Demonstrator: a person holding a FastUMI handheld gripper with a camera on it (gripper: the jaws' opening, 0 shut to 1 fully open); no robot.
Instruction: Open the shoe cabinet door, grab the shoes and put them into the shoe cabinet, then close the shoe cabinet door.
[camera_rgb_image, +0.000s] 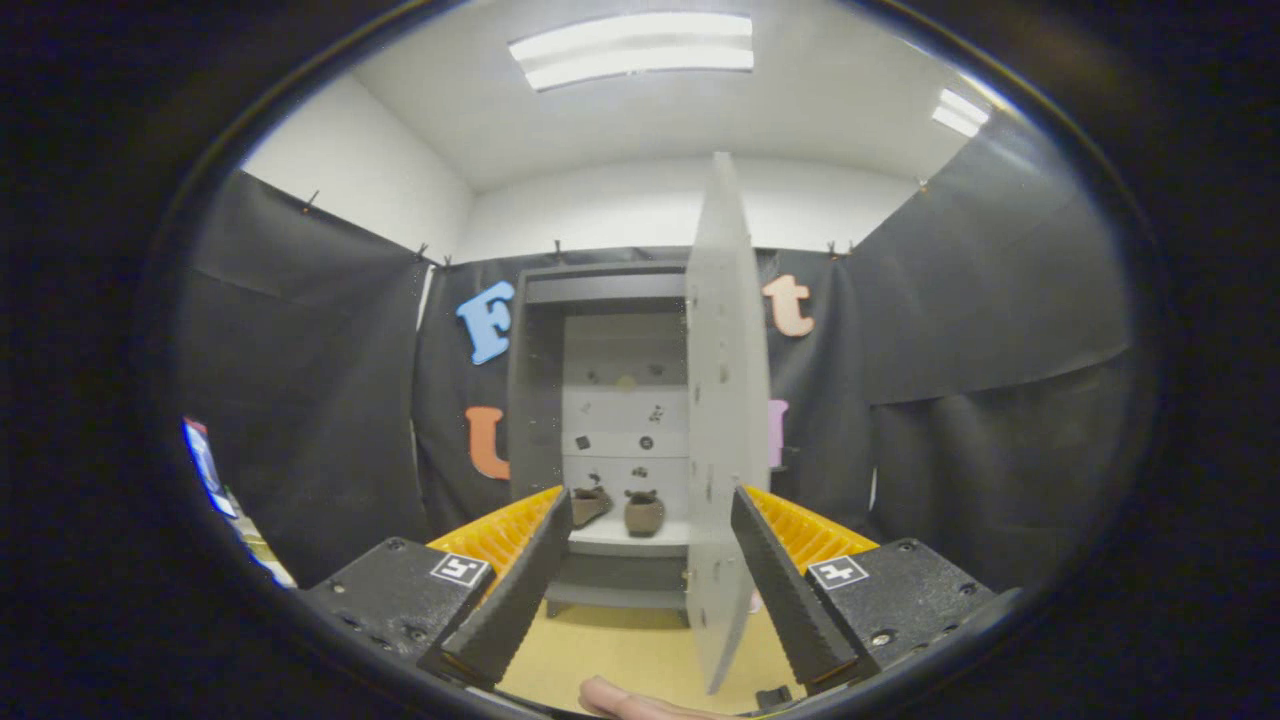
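Two shoes (617, 508) already rest on a shelf inside the shoe cabinet (600, 420), beyond the fingers. Gripper (648, 535) spread wide, holding nothing. Cabinet door (725, 400) stands open edge-on, just ahead of the right finger. Judged remaining step: close door.
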